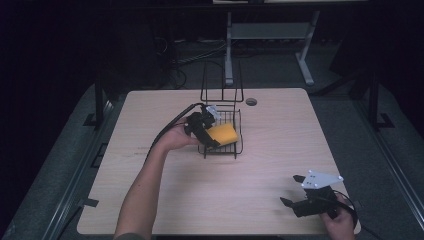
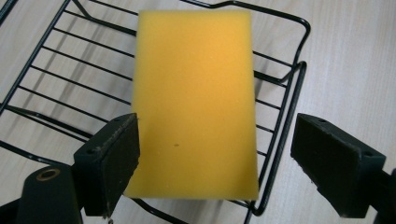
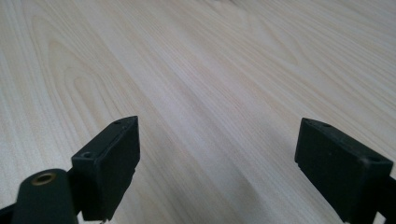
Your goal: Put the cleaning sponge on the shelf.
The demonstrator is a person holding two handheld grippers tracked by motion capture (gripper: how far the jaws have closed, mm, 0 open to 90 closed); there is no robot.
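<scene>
While the left claw [image 2: 212, 154] gapes, the sponge [image 2: 194, 102] lies between its jaws, gripped by neither.
Long axis runs 12 to 6 over the rack [image 2: 56, 70]; right claw [image 1: 295, 192], open, idles well apart at 5 o'clock on the surface [image 1: 280, 135].

No readable text, labels, brands or numbers anywhere: none on the yellow sponge [image 2: 194, 105], the wire rack [image 2: 280, 126], the table [image 1: 280, 150] or either tool.

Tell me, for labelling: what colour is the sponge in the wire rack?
Yellow-orange sponge; clearest in the left gripper view.
</scene>
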